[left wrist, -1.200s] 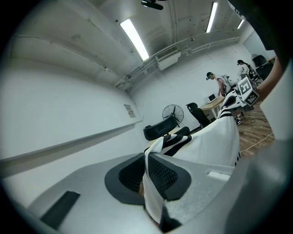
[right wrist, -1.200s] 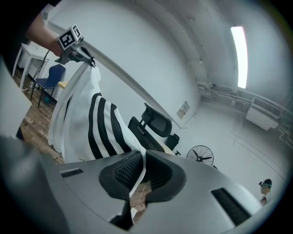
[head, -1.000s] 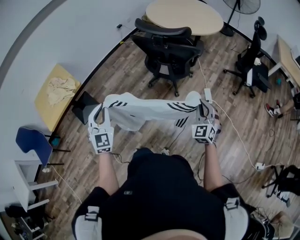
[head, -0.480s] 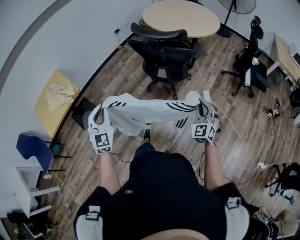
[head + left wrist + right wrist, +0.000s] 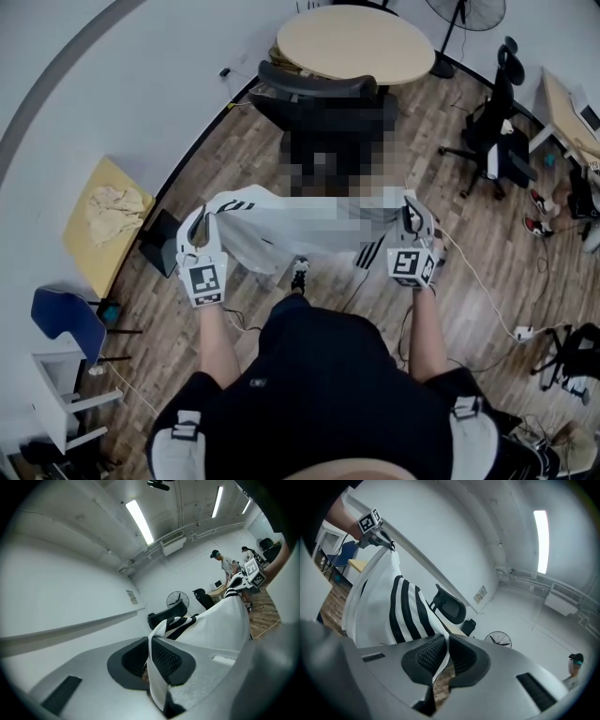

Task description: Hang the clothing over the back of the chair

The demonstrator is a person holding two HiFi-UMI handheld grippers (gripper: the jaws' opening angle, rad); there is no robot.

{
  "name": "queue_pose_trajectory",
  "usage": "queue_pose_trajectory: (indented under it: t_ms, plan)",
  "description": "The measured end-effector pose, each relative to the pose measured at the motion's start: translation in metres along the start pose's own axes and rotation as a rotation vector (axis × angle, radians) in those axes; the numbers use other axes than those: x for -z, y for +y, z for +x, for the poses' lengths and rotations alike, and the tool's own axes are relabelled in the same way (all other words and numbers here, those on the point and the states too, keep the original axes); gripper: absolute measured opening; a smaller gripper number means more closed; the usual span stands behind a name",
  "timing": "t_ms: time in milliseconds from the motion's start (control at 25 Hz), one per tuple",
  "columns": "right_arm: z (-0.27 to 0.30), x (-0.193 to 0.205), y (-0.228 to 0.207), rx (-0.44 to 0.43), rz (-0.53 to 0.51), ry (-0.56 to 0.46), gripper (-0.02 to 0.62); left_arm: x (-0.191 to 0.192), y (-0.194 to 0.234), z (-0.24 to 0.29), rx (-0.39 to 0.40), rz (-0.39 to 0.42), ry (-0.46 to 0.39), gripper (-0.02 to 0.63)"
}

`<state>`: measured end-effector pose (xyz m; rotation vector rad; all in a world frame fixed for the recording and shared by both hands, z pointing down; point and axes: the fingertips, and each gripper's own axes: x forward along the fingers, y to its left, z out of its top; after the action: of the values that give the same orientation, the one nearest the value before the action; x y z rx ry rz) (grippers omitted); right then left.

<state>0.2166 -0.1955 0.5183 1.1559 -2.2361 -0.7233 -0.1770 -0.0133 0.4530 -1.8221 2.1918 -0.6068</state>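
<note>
A white garment with black stripes (image 5: 281, 225) hangs stretched between my two grippers at chest height. My left gripper (image 5: 199, 231) is shut on its left edge, the cloth (image 5: 157, 677) pinched between the jaws. My right gripper (image 5: 410, 217) is shut on the right edge, where three black stripes (image 5: 405, 616) run down from the jaws. The black office chair (image 5: 314, 89) stands ahead of the garment, its back rail toward me, partly under a mosaic patch. In the right gripper view the chair's headrest (image 5: 451, 607) shows beyond the cloth.
A round wooden table (image 5: 352, 42) stands behind the chair. A yellow side table (image 5: 89, 253) with crumpled cloth sits at the left wall, a blue chair (image 5: 61, 314) below it. Another black chair (image 5: 492, 141) stands at right. Cables (image 5: 478, 281) trail over the wooden floor.
The chair and round table have drawn a little nearer and shifted left in the head view. Both grippers hold the garment stretched as before.
</note>
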Motion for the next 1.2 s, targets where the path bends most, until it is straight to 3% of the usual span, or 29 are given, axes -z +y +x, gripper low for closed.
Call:
queue_pose_trajectory:
  t_ms: [560,680,880,1200]
  plan:
    - [0.118,-0.032,-0.012,0.082,0.017,0.055,0.012,0.015,0.061,0.153,0.082,-0.036,-0.054,0.015]
    - [0.135,-0.051,-0.020,0.106,-0.016,0.050,0.012,0.019,0.070,0.180,0.101,-0.048,-0.065,0.015]
    - [0.159,-0.036,-0.024,0.137,0.007,0.096,0.012,0.021,0.076,0.224,0.135,-0.059,-0.095,0.015]
    - [0.177,-0.050,-0.049,0.234,0.014,0.118,0.012,0.002,0.086,0.281,0.195,-0.049,-0.157,0.015]
